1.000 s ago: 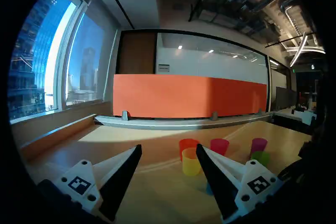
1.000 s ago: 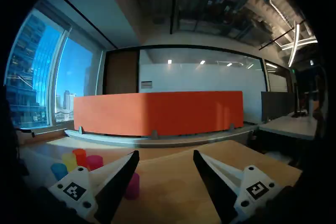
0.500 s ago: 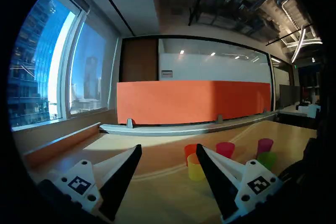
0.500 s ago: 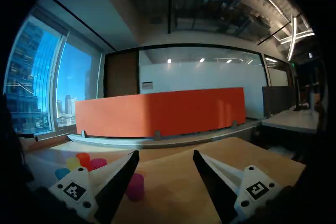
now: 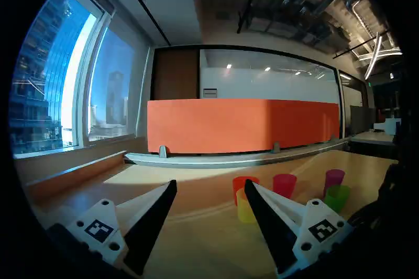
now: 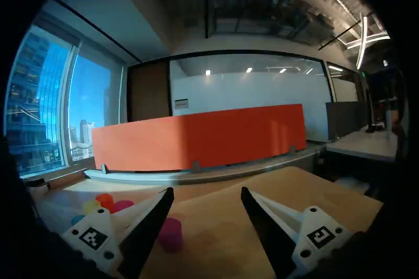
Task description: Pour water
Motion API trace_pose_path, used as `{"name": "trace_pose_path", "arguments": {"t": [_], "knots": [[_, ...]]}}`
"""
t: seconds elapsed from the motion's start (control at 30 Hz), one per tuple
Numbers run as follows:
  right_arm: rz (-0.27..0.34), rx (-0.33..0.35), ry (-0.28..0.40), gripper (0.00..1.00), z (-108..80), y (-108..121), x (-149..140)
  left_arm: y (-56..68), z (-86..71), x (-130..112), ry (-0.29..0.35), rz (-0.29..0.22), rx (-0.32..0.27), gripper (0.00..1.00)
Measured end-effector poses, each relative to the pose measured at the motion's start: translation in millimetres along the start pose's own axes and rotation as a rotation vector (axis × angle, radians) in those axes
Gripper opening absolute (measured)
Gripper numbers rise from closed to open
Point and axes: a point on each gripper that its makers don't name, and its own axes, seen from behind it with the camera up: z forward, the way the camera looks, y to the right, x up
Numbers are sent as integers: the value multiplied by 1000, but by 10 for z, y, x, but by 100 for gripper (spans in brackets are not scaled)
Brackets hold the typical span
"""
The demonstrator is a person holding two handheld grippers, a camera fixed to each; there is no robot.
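while its jaws stand wide apart with nothing between them, the left hand-held gripper (image 5: pixel 209 183) hovers over the wooden counter (image 5: pixel 204 242), facing an orange cup (image 5: pixel 244 181), yellow cup (image 5: pixel 242 212), pink cup (image 5: pixel 284 185), purple cup (image 5: pixel 334 178) and green cup (image 5: pixel 338 198). the right hand-held gripper (image 6: pixel 207 191), equally spread and empty, has a magenta cup (image 6: pixel 170 233) beside its left finger.

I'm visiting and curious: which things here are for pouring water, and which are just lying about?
For the job, likely: orange cup, yellow cup, pink cup, purple cup, green cup, left gripper, right gripper.
Just there: orange partition, window.
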Motion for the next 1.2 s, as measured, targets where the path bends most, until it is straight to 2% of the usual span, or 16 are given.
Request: {"name": "trace_pose_path", "arguments": {"t": [0.6,0.87,1.2], "knots": [[-9,-5,-13,99,25,-108,17,-80,67,-238,-1,1,-1,96],[-17,8,-15,99,51,-205,-3,-78,86,-281,-5,-16,-5,96],[-12,15,-18,99,53,-248,-16,-64,110,-347,-27,-5,-11,96]]}}
